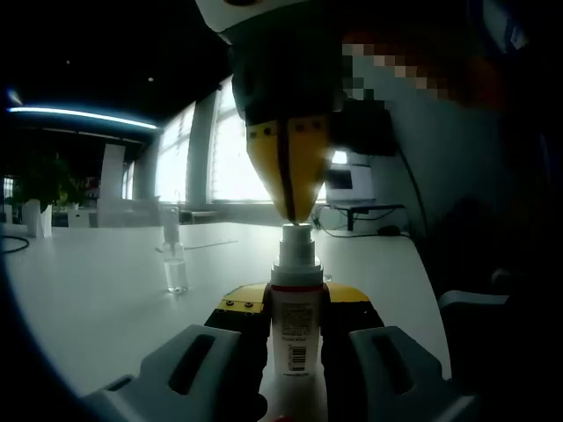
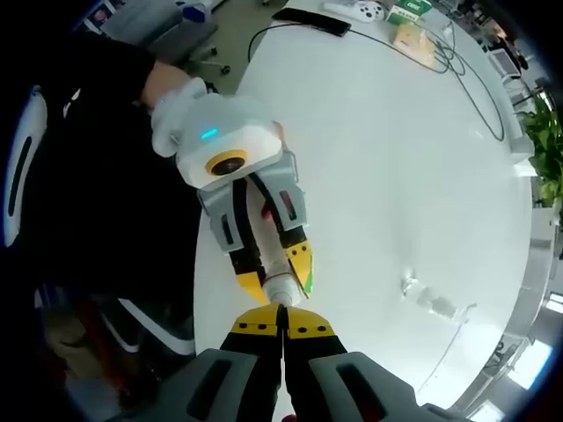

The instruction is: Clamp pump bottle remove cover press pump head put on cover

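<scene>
Your left gripper (image 1: 295,338) clamps the upright pump bottle (image 1: 294,321); your right gripper (image 1: 295,215), jaws closed, sits directly above its pump head (image 1: 296,236); press straight down its axis.

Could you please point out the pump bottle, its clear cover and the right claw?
pump bottle (image 1: 294,330): left gripper view, on its white labelled body.
clear cover (image 1: 175,268): left gripper view, on its lower half, standing on the table.
right claw (image 1: 291,209): left gripper view, at its yellow tips.
</scene>
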### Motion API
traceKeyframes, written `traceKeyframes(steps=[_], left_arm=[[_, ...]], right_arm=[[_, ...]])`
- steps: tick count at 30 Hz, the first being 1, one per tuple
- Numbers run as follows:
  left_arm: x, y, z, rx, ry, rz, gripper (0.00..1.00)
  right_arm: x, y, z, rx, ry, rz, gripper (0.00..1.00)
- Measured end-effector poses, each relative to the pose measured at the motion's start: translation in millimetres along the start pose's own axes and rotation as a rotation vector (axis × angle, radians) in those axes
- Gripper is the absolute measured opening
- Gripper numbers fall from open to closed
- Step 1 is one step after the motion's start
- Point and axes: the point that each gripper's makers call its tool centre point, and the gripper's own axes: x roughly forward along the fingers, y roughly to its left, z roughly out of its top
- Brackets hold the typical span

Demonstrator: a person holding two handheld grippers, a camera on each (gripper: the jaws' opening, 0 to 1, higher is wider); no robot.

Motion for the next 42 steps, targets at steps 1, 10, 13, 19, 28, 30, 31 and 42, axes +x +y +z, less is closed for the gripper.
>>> traceKeyframes(steps=[1, 10, 13, 19, 28, 30, 31, 42], left_arm=[[0.0, 0.0, -0.1, 0.000, 0.000, 0.000, 0.13], [-0.4, -0.4, -0.1, 0.000, 0.000, 0.001, 0.13], [-0.5, -0.5, 0.0, 0.000, 0.000, 0.001, 0.13], [-0.4, -0.5, 0.1, 0.000, 0.000, 0.000, 0.13], [-0.7, -0.5, -0.5, 0.001, -0.001, 0.000, 0.13], [-0.8, -0.4, -0.5, 0.002, -0.001, 0.000, 0.13], [-0.7, -0.3, -0.6, 0.002, -0.001, 0.000, 0.13], [0.0, -0.9, -0.4, 0.004, 0.000, 0.001, 0.13]], right_arm=[[0.3, 0.3, 0.1, -0.001, 0.000, -0.001, 0.00], [3.1, 0.6, 2.7, -0.018, 0.009, -0.008, 0.00], [2.4, 0.6, 1.4, 0.010, -0.008, -0.003, 0.00], [-3.3, 1.2, 2.3, -0.012, -0.019, -0.013, 0.00], [-3.3, 2.1, 1.7, 0.010, -0.016, -0.019, 0.00], [-3.2, 2.2, 1.8, 0.010, -0.019, -0.020, 0.00], [-3.1, 2.2, 1.8, 0.015, -0.023, -0.021, 0.00], [-3.0, 0.9, 0.8, 0.052, -0.050, -0.017, 0.00]])
